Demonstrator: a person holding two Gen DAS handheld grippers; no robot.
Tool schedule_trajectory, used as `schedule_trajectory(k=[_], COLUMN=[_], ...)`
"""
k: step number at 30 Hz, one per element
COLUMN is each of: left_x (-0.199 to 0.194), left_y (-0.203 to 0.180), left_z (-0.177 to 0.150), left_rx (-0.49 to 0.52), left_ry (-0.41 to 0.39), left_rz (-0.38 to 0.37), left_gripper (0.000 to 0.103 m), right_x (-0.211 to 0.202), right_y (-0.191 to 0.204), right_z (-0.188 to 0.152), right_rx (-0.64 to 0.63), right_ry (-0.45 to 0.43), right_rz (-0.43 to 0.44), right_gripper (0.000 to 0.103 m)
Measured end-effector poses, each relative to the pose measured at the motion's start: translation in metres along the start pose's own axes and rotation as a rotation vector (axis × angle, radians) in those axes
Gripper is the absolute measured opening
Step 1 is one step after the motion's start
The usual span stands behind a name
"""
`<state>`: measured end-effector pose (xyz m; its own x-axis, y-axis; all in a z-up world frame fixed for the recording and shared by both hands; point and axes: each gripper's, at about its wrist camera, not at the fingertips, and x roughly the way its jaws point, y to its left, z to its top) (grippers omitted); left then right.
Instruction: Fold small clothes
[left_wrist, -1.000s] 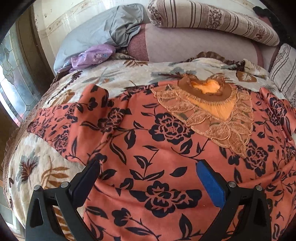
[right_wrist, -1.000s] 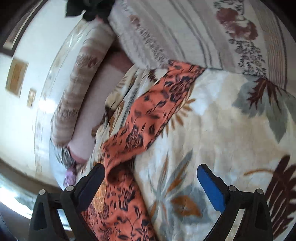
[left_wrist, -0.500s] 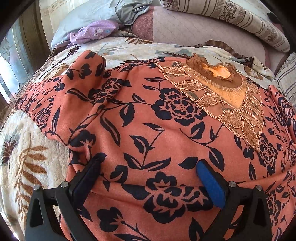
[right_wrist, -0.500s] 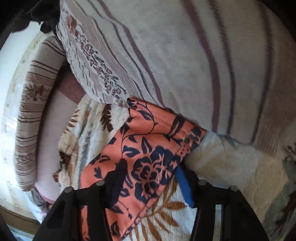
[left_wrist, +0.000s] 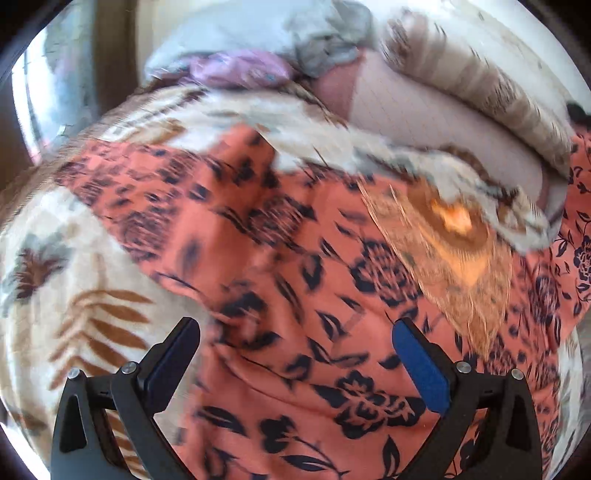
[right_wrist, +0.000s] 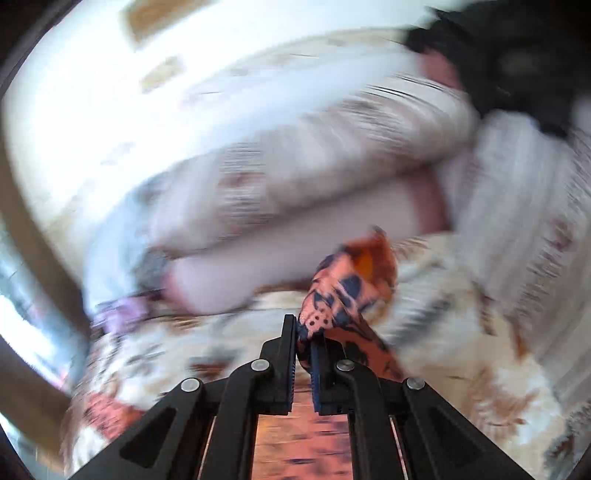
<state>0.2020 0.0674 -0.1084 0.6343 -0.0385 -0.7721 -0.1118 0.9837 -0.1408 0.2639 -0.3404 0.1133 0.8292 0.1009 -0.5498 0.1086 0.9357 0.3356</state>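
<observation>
An orange top with dark flowers lies spread on the bed, its lace collar towards the pillows. My left gripper hovers open over the top's body, nothing between its fingers. In the right wrist view my right gripper is shut on the sleeve of the same top, which bunches up above the pads and is lifted off the blanket. That lifted sleeve also shows at the right edge of the left wrist view as a strip of orange cloth. Both views are blurred by motion.
A cream blanket with brown leaves covers the bed. Striped pillows and a pink bolster line the headboard. A grey cloth and a purple one lie at the far left corner. Something black sits beyond the pillows.
My right gripper shut on the sleeve end and swung up and away from the pillow with it. The left gripper shifted over the top and rolled, staying open.
</observation>
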Motion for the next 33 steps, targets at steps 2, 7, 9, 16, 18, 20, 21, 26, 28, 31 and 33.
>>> schedule_trajectory(k=[2, 7, 9, 16, 18, 20, 21, 26, 28, 31, 33], left_x=[-0.013, -0.021, -0.020, -0.018, -0.014, -0.010, -0.008, 0.004, 0.003, -0.021, -0.036], left_y=[0.019, 0.068, 0.082, 0.090, 0.085, 0.079, 0.076, 0.067, 0.066, 0.075, 0.089], left_z=[0.008, 0.021, 0.021, 0.019, 0.019, 0.019, 0.018, 0.013, 0.012, 0.017, 0.026], left_rx=[-0.067, -0.257, -0.314, -0.364, -0.355, -0.338, -0.328, -0.306, -0.294, -0.322, -0.363], left_ry=[-0.057, -0.098, -0.089, -0.071, -0.062, -0.049, -0.047, -0.008, -0.013, -0.135, -0.207], left_rz=[0.018, 0.037, 0.037, 0.015, 0.007, -0.005, -0.005, -0.020, -0.027, -0.053, -0.068], left_gripper=[0.103, 0.103, 0.103, 0.103, 0.103, 0.103, 0.103, 0.103, 0.103, 0.103, 0.103], right_x=[0.010, 0.101, 0.145, 0.121, 0.096, 0.074, 0.065, 0.111, 0.099, 0.091, 0.094], right_y=[0.051, 0.113, 0.114, 0.069, 0.059, 0.050, 0.044, -0.004, -0.024, -0.043, -0.055], right_z=[-0.019, -0.125, -0.191, -0.253, -0.225, -0.199, -0.190, -0.244, -0.251, -0.246, -0.243], right_rx=[-0.019, 0.081, 0.133, 0.099, 0.047, 0.021, 0.009, -0.221, -0.159, -0.080, -0.033], right_ry=[0.021, 0.272, 0.453, 0.526, 0.421, 0.301, 0.246, 0.317, 0.240, 0.218, 0.226], right_rz=[0.113, 0.280, 0.259, 0.201, 0.168, 0.127, 0.080, -0.317, -0.260, -0.191, -0.160], right_gripper=[0.007, 0.040, 0.092, 0.091, 0.091, 0.091, 0.092, 0.103, 0.103, 0.103, 0.103])
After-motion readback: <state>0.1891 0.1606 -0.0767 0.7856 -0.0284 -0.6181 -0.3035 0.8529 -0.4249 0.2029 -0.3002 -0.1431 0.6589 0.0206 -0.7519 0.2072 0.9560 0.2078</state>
